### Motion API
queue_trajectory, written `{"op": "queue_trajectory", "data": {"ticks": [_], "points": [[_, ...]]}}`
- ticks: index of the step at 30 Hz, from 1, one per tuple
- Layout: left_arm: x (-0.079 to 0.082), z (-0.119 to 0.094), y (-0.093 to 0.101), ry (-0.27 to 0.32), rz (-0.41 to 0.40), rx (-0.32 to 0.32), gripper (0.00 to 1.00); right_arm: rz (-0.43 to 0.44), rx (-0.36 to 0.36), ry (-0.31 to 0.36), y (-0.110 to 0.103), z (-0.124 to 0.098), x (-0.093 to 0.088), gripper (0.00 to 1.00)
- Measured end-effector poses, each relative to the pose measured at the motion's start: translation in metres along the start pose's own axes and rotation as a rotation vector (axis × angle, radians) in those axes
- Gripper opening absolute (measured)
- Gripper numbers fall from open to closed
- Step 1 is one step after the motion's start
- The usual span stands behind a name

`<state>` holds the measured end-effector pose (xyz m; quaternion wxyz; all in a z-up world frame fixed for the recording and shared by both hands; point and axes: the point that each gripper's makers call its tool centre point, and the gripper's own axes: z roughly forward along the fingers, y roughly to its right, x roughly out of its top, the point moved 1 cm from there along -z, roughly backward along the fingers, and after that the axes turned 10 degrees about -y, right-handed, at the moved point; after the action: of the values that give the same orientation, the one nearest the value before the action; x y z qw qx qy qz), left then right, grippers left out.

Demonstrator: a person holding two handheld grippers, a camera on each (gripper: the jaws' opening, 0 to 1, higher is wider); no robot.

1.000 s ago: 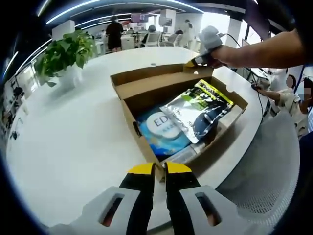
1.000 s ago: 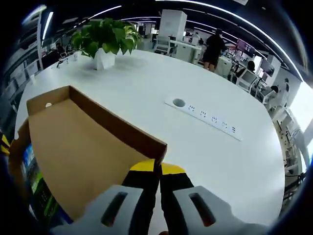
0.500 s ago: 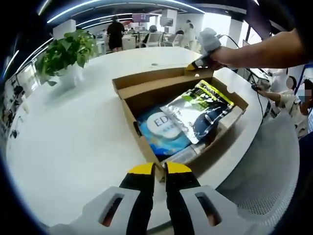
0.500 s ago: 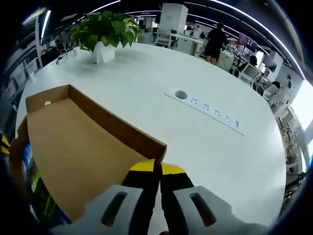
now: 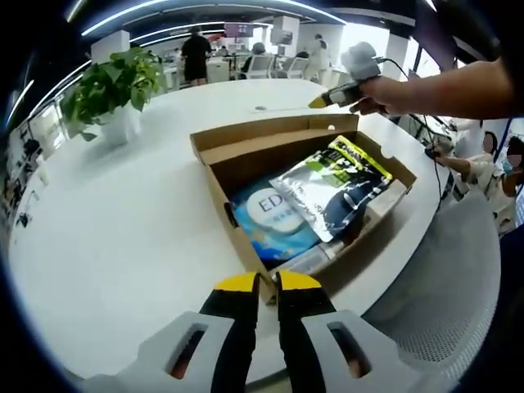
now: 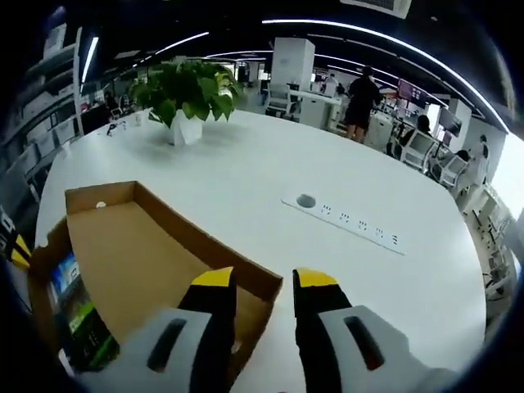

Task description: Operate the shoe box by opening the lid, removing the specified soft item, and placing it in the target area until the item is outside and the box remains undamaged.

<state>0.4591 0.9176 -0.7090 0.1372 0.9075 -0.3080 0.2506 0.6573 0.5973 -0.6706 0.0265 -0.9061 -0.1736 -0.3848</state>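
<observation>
cardboard box [image 5: 246,168] open on white table [image 5: 123,237], lid [image 6: 155,262] folded back flat on the far side. inside: silver pouch [image 5: 332,184] with yellow-green print lying across a blue pack [image 5: 270,217], both near the middle, pouch leaning toward the right wall.

left gripper [image 5: 268,282] low at the box's near corner, yellow tips almost together, whether pinching the cardboard edge cannot tell. right gripper [image 6: 265,278] with jaws apart, holding nothing, hovering just above the lid's free edge; seen from the left gripper view raised clear over the far right corner [image 5: 323,101].

lid step judged done; next, probably, taking the soft item out. to do it well: bring right gripper down and in over the pouch with jaws wide, pinch a loose upper edge or corner, not the middle bulge, lift straight up, clear of the walls, without dragging on the cardboard. left gripper best steadying the near corner lightly, without crushing it. plant [image 6: 184,86] and power strip [image 6: 348,223] well apart, no obstacle.
</observation>
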Motion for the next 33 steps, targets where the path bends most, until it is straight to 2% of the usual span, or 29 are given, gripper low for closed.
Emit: {"op": "queue_trajectory", "data": {"ticks": [3,5,7,13,16,20,25,27,33], "points": [[0.0,0.0,0.0,0.003,0.001,0.001,0.05,0.017,0.014,0.051,-0.008,-0.021,0.003,0.25],[0.0,0.0,0.0,0.004,0.001,0.0,0.05,0.066,0.071,0.086,-0.024,-0.037,0.003,0.25],[0.0,0.0,0.0,0.006,0.0,-0.001,0.05,0.044,0.062,0.104,-0.033,-0.05,-0.001,0.24],[0.0,0.0,0.001,0.008,0.008,0.0,0.05,0.041,0.124,0.087,-0.072,-0.069,-0.036,0.22],[0.0,0.0,0.0,0.016,0.006,0.0,0.05,0.058,0.151,0.043,-0.09,-0.071,-0.064,0.21],[0.0,-0.002,0.001,0.019,0.011,0.0,0.06,0.048,0.172,-0.003,-0.109,-0.072,-0.086,0.19],[0.002,-0.006,0.004,0.038,0.015,0.005,0.1,0.032,0.197,-0.029,-0.127,-0.072,-0.098,0.17],[0.007,-0.011,0.006,0.069,0.016,0.013,0.11,0.021,0.198,-0.039,-0.13,-0.07,-0.1,0.16],[0.018,-0.019,0.011,0.094,0.032,0.016,0.11,0.028,0.198,-0.063,-0.131,-0.067,-0.106,0.14]]}}
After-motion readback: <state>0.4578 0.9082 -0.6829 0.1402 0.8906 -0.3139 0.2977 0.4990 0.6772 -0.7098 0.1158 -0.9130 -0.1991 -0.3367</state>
